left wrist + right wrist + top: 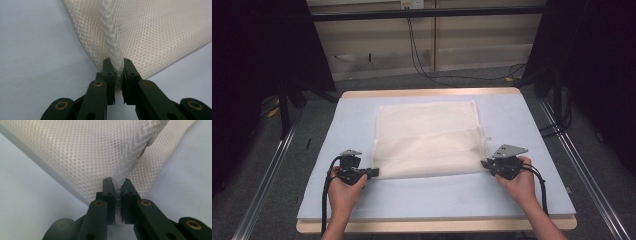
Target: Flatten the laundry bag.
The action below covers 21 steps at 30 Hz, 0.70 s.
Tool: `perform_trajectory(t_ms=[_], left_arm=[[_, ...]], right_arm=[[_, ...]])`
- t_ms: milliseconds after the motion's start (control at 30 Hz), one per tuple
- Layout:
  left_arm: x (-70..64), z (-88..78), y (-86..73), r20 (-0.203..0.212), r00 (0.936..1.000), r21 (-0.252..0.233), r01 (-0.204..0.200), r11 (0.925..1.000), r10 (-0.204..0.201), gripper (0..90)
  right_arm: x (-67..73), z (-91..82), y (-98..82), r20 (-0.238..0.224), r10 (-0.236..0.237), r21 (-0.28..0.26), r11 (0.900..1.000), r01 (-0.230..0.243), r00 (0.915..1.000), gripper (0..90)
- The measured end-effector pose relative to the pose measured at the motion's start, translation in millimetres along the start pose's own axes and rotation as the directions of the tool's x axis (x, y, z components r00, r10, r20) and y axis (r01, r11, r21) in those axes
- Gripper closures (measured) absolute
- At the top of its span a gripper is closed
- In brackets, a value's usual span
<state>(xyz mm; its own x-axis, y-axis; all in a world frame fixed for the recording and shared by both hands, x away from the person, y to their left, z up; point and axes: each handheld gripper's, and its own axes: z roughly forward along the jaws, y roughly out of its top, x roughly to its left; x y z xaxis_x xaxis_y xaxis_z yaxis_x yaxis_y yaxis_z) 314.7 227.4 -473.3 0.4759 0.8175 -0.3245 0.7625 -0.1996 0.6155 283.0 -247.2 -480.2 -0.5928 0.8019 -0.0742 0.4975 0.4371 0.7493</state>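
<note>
A cream mesh cloth (427,135) lies spread on the pale blue table mat (437,195), with its near part folded over. My left gripper (374,172) is shut on the cloth's near left corner; in the left gripper view a stitched seam (111,37) runs down into the closed jaws of that gripper (117,65). My right gripper (484,163) is shut on the near right corner, where the mesh (82,152) bunches between the jaws of that gripper (117,184). A hand holds each gripper near the table's front.
The mat rests on a wooden tabletop (432,93) whose edges show at front and back. Black cables (417,55) hang down the wall behind. Metal rails (267,165) run along the floor on both sides. Dark stands flank the table.
</note>
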Motion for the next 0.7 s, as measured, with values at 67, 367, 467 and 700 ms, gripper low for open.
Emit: perform_trajectory(t_ms=[67,367,467,700], left_arm=[[-0.3,-1.3,-3.6,0.005,1.0,-0.022,0.002,0.9998,-0.002,81.4],[2.0,-16.5,-7.0,0.041,0.9986,-0.067,0.035,0.9971,-0.032,74.0],[2.2,-20.3,-6.7,0.042,0.9981,-0.092,0.049,0.9945,-0.045,68.4],[3.3,-11.4,16.2,0.053,0.9986,-0.142,0.018,0.9897,-0.01,53.0]], right_arm=[[-0.6,-2.3,-2.2,-0.008,0.027,-0.011,1.0,-0.027,0.9996,83.0],[-1.5,-17.9,-18.4,-0.069,0.029,-0.047,0.998,-0.033,0.9972,81.3],[-1.2,-18.3,-18.7,-0.072,0.033,-0.044,0.998,-0.036,0.9969,80.6],[-0.3,-16.9,-17.5,-0.067,0.021,-0.035,0.999,-0.023,0.9975,80.8]])
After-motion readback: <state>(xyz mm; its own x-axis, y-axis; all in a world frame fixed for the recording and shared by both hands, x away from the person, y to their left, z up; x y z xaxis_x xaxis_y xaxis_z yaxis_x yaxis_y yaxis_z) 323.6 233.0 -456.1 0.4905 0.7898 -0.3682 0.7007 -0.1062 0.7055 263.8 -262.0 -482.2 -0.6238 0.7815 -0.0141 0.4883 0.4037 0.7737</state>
